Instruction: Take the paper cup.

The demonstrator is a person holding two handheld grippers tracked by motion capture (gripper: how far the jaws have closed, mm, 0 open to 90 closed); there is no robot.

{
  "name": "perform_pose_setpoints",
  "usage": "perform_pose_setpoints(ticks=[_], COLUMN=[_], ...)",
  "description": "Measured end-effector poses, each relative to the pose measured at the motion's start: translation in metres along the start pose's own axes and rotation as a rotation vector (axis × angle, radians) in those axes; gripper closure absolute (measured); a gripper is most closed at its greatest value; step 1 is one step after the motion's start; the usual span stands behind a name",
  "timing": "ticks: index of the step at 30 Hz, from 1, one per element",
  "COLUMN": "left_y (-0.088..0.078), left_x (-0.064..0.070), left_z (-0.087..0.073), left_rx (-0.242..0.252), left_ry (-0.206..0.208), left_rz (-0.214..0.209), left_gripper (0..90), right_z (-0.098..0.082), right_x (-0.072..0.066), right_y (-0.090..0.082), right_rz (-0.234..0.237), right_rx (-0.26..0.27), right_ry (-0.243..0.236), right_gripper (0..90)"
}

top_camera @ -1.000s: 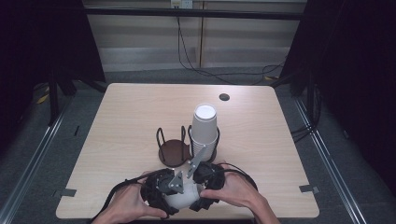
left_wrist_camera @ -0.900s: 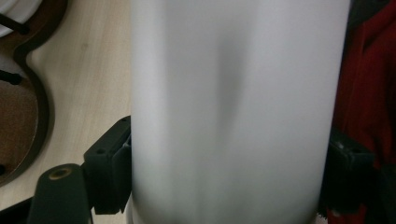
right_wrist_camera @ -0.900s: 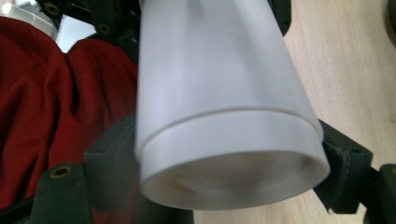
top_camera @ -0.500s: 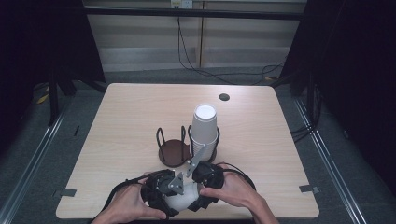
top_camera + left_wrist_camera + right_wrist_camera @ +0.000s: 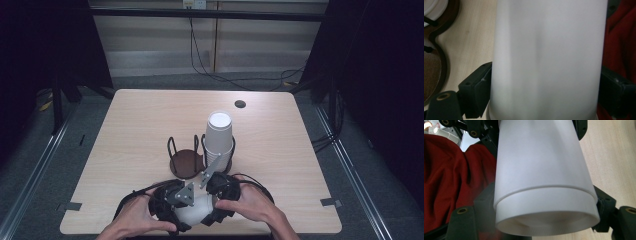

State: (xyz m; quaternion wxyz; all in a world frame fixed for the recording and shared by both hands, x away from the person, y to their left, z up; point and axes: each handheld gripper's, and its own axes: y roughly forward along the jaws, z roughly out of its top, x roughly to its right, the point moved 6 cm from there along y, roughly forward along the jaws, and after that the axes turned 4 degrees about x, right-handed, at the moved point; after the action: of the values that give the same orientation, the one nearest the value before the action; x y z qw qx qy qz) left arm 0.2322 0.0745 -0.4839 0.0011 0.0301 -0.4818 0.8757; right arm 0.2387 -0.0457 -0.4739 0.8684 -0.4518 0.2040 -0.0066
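The pale wooden tabletop [image 5: 140, 125] carries a dark wire cup holder [image 5: 200, 152] with 2 round bays on a brown base, standing near the middle. Its right bay holds a tall stack of white paper cups [image 5: 219, 132], upside down, bottom facing up; its left bay has nothing in it, the brown base showing bare.

At the near edge, both hands bring the 2 claws together around 1 more nested pair of white cups [image 5: 196, 210], lying on its side above the tabletop. The left claw [image 5: 544, 87] is clamped on it, a black pad pressed against each side of the cup wall. The right claw [image 5: 544, 212] is likewise clamped on it near the rim, where an outer cup's edge overlaps an inner cup. Red cloth [image 5: 454, 177] shows behind the cups.

A small dark hole [image 5: 240, 104] sits in the tabletop near the far edge.
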Motion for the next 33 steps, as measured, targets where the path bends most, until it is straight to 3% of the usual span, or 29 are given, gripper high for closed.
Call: perform_pose_setpoints(ticks=[9, 15, 23, 28, 33], left_y=[-0.01, -0.016, -0.026, -0.034, -0.041], left_x=[-0.004, -0.005, -0.008, -0.01, -0.013], left_z=[-0.002, -0.001, 0.0, 0.002, 0.001], left_rx=[0.06, 0.116, 0.191, 0.274, 0.297], left_ry=[0.006, 0.058, 0.068, 0.035, 0.021], left_rz=[0.002, 0.016, 0.028, 0.034, 0.057], left_gripper=[12.0, 12.1, 12.4, 12.6, 15.7], right_z=[0.002, 0.003, 0.003, 0.004, 0.0], right_x=[0.0, 0.0, -0.001, 0.0, 0.003], right_y=[-0.002, -0.005, -0.01, -0.014, -0.014], right_rz=[-0.012, -0.026, -0.034, -0.06, -0.067], right_rx=[0.009, 0.029, 0.055, 0.08, 0.066], right_ry=[-0.005, -0.013, -0.032, -0.053, -0.033], right_gripper=[25.2, 25.5, 25.9, 26.1, 26.0])
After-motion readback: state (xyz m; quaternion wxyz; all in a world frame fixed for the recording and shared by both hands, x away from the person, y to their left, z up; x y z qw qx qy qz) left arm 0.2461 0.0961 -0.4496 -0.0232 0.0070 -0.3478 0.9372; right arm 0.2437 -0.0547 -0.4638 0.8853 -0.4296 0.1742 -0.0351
